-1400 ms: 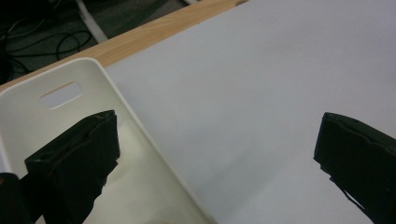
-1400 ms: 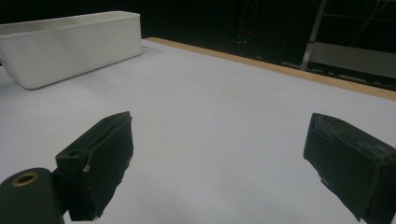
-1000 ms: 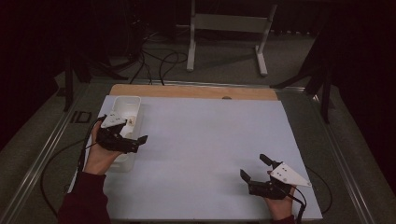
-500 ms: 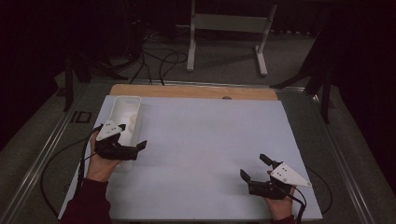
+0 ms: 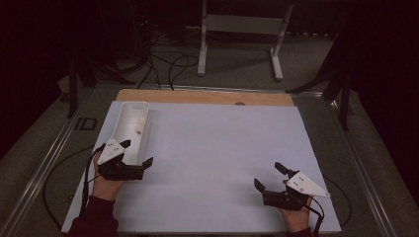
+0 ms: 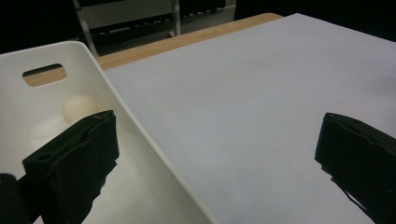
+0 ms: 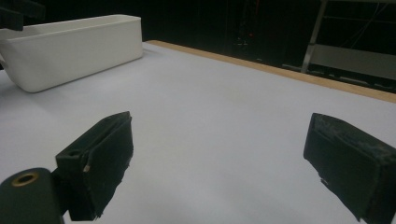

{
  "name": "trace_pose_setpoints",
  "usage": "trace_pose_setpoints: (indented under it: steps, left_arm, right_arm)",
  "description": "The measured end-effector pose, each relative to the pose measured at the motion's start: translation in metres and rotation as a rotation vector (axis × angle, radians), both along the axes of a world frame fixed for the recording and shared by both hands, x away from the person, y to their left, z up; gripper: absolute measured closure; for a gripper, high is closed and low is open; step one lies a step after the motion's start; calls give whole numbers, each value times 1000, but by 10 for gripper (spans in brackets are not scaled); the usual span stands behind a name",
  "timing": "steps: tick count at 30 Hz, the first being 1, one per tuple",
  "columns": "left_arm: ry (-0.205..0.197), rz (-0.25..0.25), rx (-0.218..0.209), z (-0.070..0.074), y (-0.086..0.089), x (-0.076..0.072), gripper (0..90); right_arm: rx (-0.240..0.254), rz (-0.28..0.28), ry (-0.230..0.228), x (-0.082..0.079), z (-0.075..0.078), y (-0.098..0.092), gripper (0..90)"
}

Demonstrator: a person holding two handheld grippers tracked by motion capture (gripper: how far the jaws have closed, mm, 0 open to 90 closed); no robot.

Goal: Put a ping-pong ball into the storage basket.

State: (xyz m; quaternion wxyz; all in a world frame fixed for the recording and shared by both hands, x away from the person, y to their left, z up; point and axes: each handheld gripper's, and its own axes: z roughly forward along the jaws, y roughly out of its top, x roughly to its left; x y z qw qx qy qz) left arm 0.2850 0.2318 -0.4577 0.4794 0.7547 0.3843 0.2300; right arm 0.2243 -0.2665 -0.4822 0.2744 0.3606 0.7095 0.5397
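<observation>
Plain white bin (image 5: 129, 129), unlabelled

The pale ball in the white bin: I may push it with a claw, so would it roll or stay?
The pale ball looks round and smooth, so it would likely roll. The white bin has walls, probably keeping it inside.

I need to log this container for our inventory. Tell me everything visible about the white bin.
The white bin is a long, narrow, open-topped tub, smooth like plastic, with a slot handle cut in its far end wall. It stands upright on the white sheet near the table's left edge. A pale ball lies inside. One jaw of the open left gripper hangs over its near end.
</observation>
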Motion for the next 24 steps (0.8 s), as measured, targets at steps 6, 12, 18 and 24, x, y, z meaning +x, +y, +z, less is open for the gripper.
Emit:
trace_pose_setpoints:
  steps: [6, 12, 18, 24]
  left_arm:
    - [-27, 18, -15, -5, 0, -5, 4]
    - [-72, 36, -13, -9, -1, -11, 4]
    - [-83, 45, -34, -13, 1, -13, 4]
    - [-86, 53, -45, -15, 2, -12, 4]
  right_arm:
    - [1, -2, 1, 1, 0, -1, 81]
    - [4, -1, 2, 1, 1, -1, 80]
    - [4, -1, 2, 3, 1, -2, 80]
    - [2, -1, 2, 4, 1, -1, 81]
